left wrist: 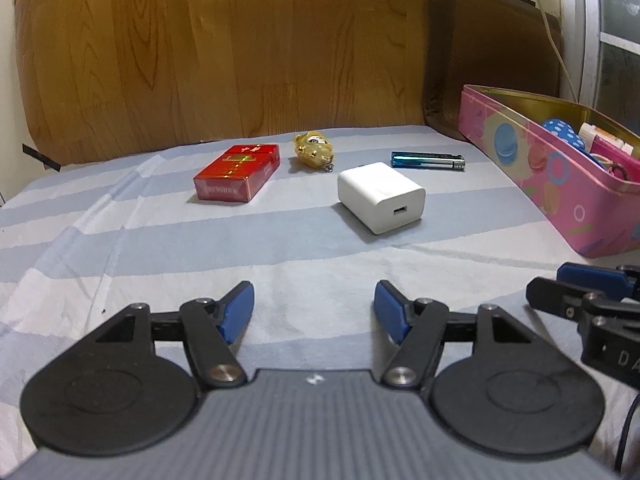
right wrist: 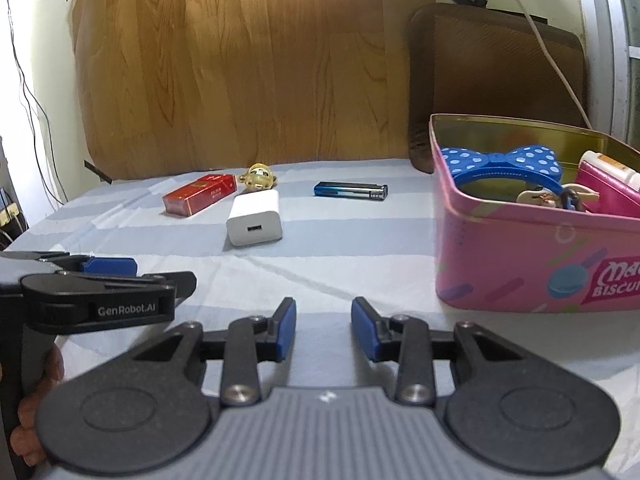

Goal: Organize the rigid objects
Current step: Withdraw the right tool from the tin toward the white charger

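Note:
A red cigarette pack point(left wrist: 237, 178) point(right wrist: 199, 193), a small gold figurine point(left wrist: 314, 150) point(right wrist: 259, 176), a white charger block point(left wrist: 381, 197) point(right wrist: 255, 217) and a blue lighter point(left wrist: 428, 161) point(right wrist: 351, 191) lie on the striped cloth. A pink biscuit tin point(left wrist: 560, 176) point(right wrist: 520, 256) stands open at the right. My left gripper point(left wrist: 314, 314) is open and empty, low over the cloth short of the charger. My right gripper point(right wrist: 324, 330) is open and empty, left of the tin.
The tin holds a blue dotted bow headband point(right wrist: 500, 162), a pink box point(right wrist: 608, 188) and small trinkets. A wooden board point(left wrist: 224, 48) and a brown cushion point(right wrist: 496, 80) stand at the back. A white cable point(right wrist: 548, 52) hangs above the tin.

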A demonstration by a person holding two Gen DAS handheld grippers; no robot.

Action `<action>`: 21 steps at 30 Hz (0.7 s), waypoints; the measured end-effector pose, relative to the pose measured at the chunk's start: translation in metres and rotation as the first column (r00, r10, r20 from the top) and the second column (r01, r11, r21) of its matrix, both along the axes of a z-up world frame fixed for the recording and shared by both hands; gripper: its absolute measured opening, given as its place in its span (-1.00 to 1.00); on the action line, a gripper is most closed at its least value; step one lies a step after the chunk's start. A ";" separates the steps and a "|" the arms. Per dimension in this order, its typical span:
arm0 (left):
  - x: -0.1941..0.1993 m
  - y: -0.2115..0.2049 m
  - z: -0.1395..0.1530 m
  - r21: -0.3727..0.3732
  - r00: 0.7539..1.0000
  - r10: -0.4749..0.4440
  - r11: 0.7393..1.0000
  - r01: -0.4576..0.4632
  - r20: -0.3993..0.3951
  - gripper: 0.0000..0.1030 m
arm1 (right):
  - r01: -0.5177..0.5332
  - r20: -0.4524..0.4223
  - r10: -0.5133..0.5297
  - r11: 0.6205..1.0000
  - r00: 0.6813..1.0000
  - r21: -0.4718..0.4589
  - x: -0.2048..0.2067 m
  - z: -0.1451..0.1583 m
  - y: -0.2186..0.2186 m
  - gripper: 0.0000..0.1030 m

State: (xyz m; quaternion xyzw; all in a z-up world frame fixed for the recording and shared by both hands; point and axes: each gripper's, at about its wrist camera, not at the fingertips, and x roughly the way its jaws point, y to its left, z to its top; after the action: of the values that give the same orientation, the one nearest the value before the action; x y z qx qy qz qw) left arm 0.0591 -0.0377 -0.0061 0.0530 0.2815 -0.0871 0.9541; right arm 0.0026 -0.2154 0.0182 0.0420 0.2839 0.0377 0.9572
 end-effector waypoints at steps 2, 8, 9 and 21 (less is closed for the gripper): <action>0.001 0.002 0.000 -0.014 1.000 0.001 1.000 -0.001 -0.006 0.36 | -0.001 -0.006 0.001 1.000 1.000 -0.003 0.002 -0.001 0.002 -0.33; 0.002 0.008 -0.001 -0.052 1.000 0.002 0.999 -0.003 -0.018 0.41 | -0.014 -0.014 0.014 0.999 1.000 -0.042 0.004 -0.001 0.013 -0.27; 0.003 0.009 -0.001 -0.057 1.000 0.001 0.998 -0.002 -0.018 0.41 | -0.017 -0.016 0.016 0.999 1.000 -0.051 0.004 -0.001 0.016 -0.26; 0.001 0.028 0.004 -0.141 0.999 0.043 0.989 -0.040 0.016 0.50 | -0.031 -0.018 0.030 0.996 0.999 -0.079 0.016 0.004 0.036 -0.02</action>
State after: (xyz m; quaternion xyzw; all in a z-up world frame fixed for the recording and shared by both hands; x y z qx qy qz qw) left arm 0.0596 -0.0100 -0.0023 -0.0195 0.2665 -0.0864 0.9598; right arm 0.0183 -0.1795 0.0219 0.0000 0.2937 0.0407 0.9550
